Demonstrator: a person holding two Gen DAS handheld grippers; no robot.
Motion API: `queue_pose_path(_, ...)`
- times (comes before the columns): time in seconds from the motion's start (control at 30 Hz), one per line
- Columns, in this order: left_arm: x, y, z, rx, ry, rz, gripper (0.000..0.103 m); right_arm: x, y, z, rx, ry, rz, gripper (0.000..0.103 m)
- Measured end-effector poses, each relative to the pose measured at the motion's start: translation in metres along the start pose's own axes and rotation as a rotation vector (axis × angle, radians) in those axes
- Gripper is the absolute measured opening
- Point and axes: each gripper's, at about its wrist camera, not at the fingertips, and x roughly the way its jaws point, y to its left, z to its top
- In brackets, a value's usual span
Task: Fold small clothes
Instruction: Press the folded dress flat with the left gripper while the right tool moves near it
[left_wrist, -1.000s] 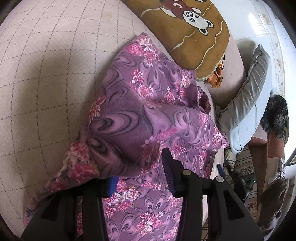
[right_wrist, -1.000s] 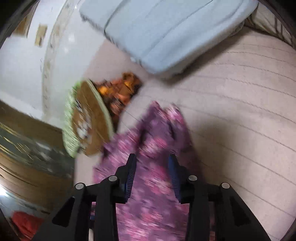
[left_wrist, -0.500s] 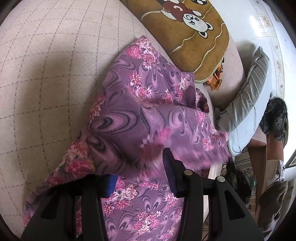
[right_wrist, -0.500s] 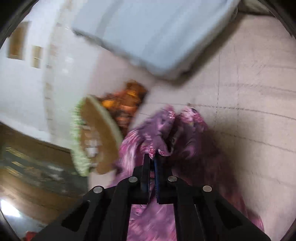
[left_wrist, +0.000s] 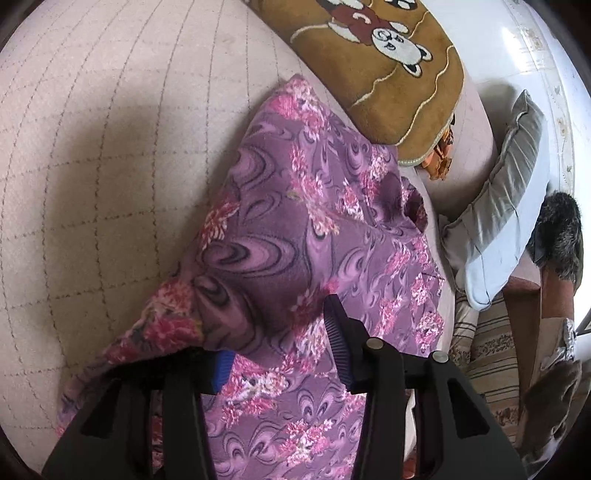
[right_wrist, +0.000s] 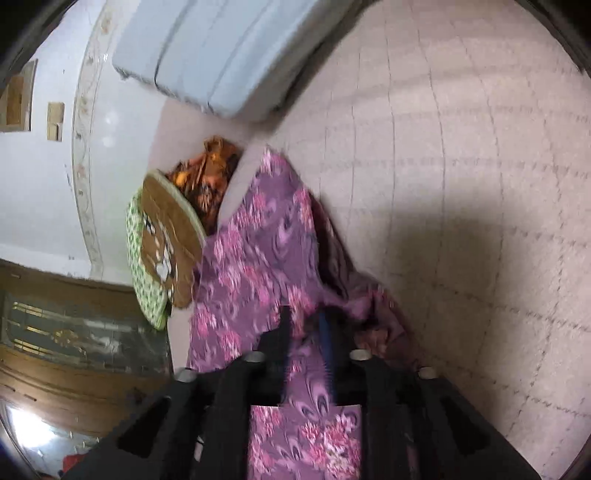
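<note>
A purple floral garment (left_wrist: 295, 229) lies on the beige quilted bed (left_wrist: 92, 147), one layer folded over another. My left gripper (left_wrist: 277, 343) is open; a fold of the cloth drapes over its left finger, and the right finger (left_wrist: 338, 343) rests on the fabric. In the right wrist view the same garment (right_wrist: 258, 258) stretches away from me. My right gripper (right_wrist: 306, 332) is partly open, its jaws a narrow gap apart, with the cloth lying between and under them. The view is blurred.
A brown teddy-bear cushion (left_wrist: 373, 66) lies just beyond the garment, with orange cloth (left_wrist: 439, 162) under its edge. A grey-blue pillow (left_wrist: 498, 221) sits to the right by the bed edge. The pillow (right_wrist: 221, 48) and cushion (right_wrist: 166, 240) also show in the right wrist view.
My right gripper shut on the garment's far corner, carried it back over the cloth, then opened slightly. The folded layer now lies flatter. My left gripper stayed open and nearly still.
</note>
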Motion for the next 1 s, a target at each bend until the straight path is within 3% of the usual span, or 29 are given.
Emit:
queue_pose_path(0.03, -0.001, 0.0, -0.001, 0.002, 0.003, 0.005, 0.034, -0.006, 0.002, 0.0, -0.008, -0.01, -0.068, 0.025)
queue_pose_path(0.07, -0.003, 0.002, -0.002, 0.003, 0.014, -0.006, 0.034, -0.016, 0.007, 0.0, -0.017, -0.057, -0.145, 0.028)
queue_pose_path(0.1, -0.006, 0.003, -0.005, 0.015, 0.028, -0.02, 0.034, -0.031, 0.014, -0.001, -0.042, -0.138, -0.166, 0.028)
queue_pose_path(0.13, -0.011, 0.004, -0.008, 0.03, 0.037, -0.031, 0.034, -0.043, 0.024, 0.0, -0.091, -0.206, -0.145, 0.028)
queue_pose_path(0.2, -0.027, 0.003, -0.016, 0.082, 0.037, -0.064, 0.034, -0.05, 0.049, 0.003, -0.201, -0.238, -0.117, 0.028)
queue_pose_path(0.3, -0.056, -0.005, -0.02, 0.156, -0.002, -0.117, 0.037, -0.013, 0.1, 0.009, -0.387, -0.088, -0.038, 0.029)
queue_pose_path(0.37, -0.069, -0.011, -0.015, 0.179, -0.054, -0.125, 0.052, 0.026, 0.135, 0.001, -0.515, 0.012, -0.014, 0.03)
queue_pose_path(0.43, -0.069, -0.018, -0.008, 0.198, -0.109, -0.082, 0.054, 0.074, 0.172, -0.014, -0.615, 0.145, 0.004, 0.031)
queue_pose_path(0.53, -0.042, -0.018, -0.003, 0.189, -0.081, -0.037, 0.054, 0.137, 0.214, -0.043, -0.669, 0.314, 0.079, 0.031)
queue_pose_path(0.63, -0.017, -0.012, -0.005, 0.209, -0.036, 0.024, 0.054, 0.203, 0.251, -0.067, -0.783, 0.386, 0.025, 0.031)
queue_pose_path(0.73, -0.016, -0.007, -0.007, 0.229, -0.035, 0.006, 0.054, 0.252, 0.263, -0.082, -0.828, 0.436, -0.056, 0.032)
queue_pose_path(0.83, -0.021, -0.002, -0.008, 0.245, -0.034, -0.013, 0.054, 0.28, 0.27, -0.096, -0.913, 0.415, -0.122, 0.033)
queue_pose_path(0.87, -0.023, -0.001, -0.008, 0.249, -0.032, -0.018, 0.054, 0.285, 0.271, -0.099, -0.925, 0.417, -0.132, 0.038)
queue_pose_path(0.93, -0.024, 0.001, -0.008, 0.256, -0.027, -0.029, 0.054, 0.287, 0.276, -0.104, -0.954, 0.403, -0.116, 0.045)
queue_pose_path(0.97, -0.024, 0.001, -0.008, 0.262, -0.026, -0.03, 0.054, 0.286, 0.279, -0.105, -0.968, 0.418, -0.093, 0.052)
queue_pose_path(1.0, -0.025, 0.003, -0.009, 0.267, -0.025, -0.031, 0.054, 0.286, 0.282, -0.109, -0.998, 0.443, -0.082, 0.053)
